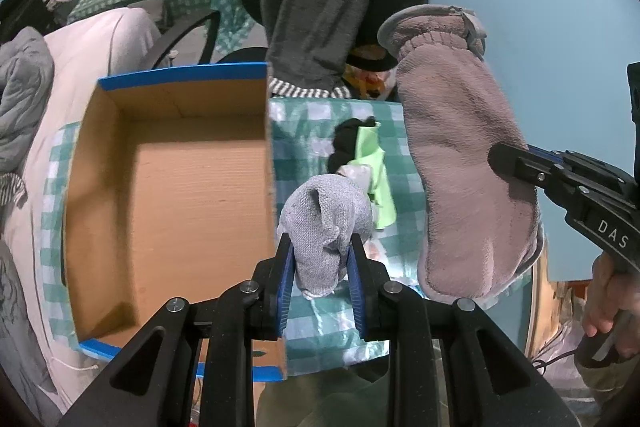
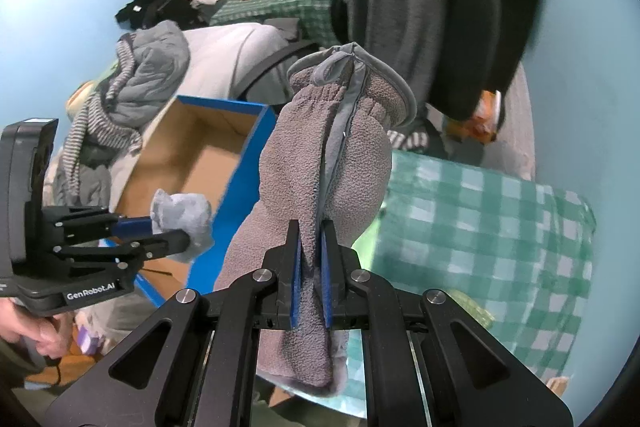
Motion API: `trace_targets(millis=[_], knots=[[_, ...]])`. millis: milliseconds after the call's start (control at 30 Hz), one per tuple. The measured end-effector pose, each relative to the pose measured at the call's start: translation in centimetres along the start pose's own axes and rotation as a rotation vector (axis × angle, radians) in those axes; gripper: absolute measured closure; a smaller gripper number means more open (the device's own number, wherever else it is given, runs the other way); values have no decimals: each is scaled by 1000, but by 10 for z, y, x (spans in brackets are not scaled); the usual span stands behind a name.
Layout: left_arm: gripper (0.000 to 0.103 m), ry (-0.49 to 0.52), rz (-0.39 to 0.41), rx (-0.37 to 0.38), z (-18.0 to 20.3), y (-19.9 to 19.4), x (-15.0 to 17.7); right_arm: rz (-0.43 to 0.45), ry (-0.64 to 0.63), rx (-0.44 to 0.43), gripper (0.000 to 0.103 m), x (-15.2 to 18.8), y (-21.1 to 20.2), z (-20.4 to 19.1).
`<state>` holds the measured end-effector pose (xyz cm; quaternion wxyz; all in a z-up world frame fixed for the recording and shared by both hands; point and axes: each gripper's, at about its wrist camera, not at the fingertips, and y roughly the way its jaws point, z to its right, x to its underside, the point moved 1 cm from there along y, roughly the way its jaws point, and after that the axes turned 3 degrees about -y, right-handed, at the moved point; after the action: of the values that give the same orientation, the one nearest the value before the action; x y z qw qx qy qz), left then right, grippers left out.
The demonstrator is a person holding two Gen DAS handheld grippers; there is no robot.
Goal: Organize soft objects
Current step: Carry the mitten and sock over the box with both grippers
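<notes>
Left fingers [image 1: 320, 247] pinch grey sock [image 1: 324, 223]; right fingers [image 2: 311, 239] clamp mitten [image 2: 320, 163].

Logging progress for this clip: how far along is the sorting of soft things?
Done: nothing shows yet; the box looks empty. In hand: the left gripper is shut on a grey sock, and the right gripper is shut on a fleece slipper, both held up beside the box. Left: both still need placing, and a green and black bundle lies on the checked cloth.
</notes>
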<state>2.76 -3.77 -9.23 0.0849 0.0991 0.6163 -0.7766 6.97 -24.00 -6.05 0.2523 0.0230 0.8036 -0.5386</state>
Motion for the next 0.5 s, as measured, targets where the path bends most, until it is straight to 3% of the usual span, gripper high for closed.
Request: trace_targets(millis=[500], knots=[[78, -121, 35, -53, -68, -18, 10, -24, -113, -78, 96, -31, 35, -60]])
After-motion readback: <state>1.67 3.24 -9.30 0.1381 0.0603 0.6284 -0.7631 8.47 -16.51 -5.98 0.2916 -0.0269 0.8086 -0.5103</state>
